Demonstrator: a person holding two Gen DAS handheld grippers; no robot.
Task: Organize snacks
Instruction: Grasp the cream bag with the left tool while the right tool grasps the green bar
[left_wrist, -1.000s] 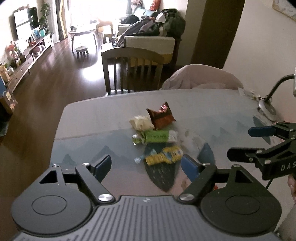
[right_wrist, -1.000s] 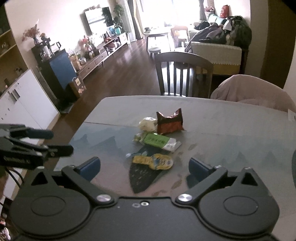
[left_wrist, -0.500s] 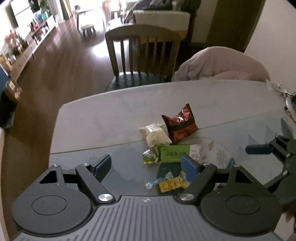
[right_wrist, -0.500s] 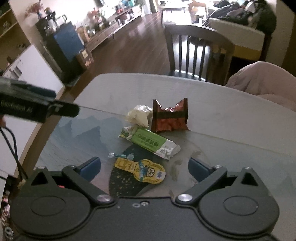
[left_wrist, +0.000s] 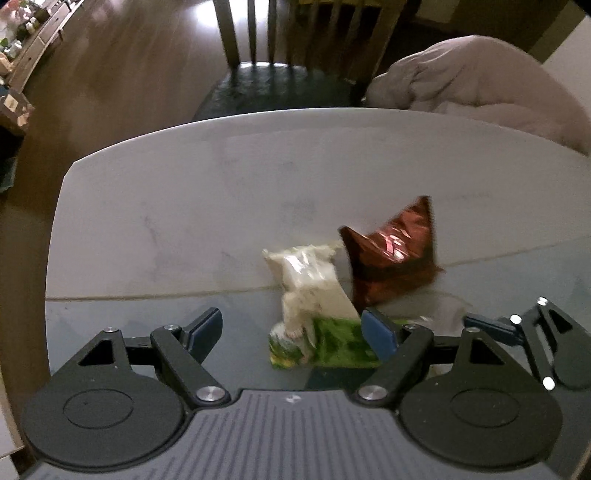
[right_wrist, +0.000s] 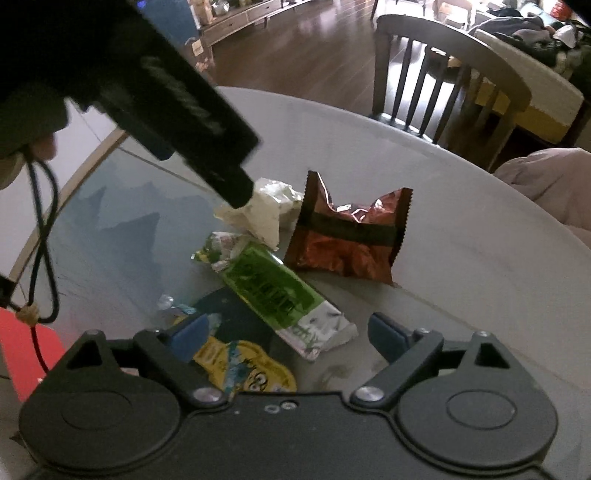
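Several snacks lie in a cluster on the grey table (left_wrist: 177, 206). They are a red-brown foil bag (left_wrist: 391, 258), a crumpled white packet (left_wrist: 310, 277), a green bar (right_wrist: 269, 288) and a yellow cartoon packet (right_wrist: 247, 369). My left gripper (left_wrist: 291, 332) points down and stands open over the green bar's (left_wrist: 332, 343) left end and the white packet's lower edge, pressing neither. My right gripper (right_wrist: 290, 334) hangs low over the green bar's white end and the yellow packet. Its jaws are closing, and the pads touch nothing.
A wooden chair (right_wrist: 443, 81) stands at the table's far edge, with a pink-covered seat (left_wrist: 480, 81) to its right. The left tool's black housing (right_wrist: 159, 85) and its hanging cable (right_wrist: 44, 240) fill the upper left of the right wrist view. A red object (right_wrist: 26, 350) lies at the lower left.
Both grippers have sunk toward the snack cluster and tilted further down. The left one has come forward over the white and green packets. The right jaws stand slightly narrower.
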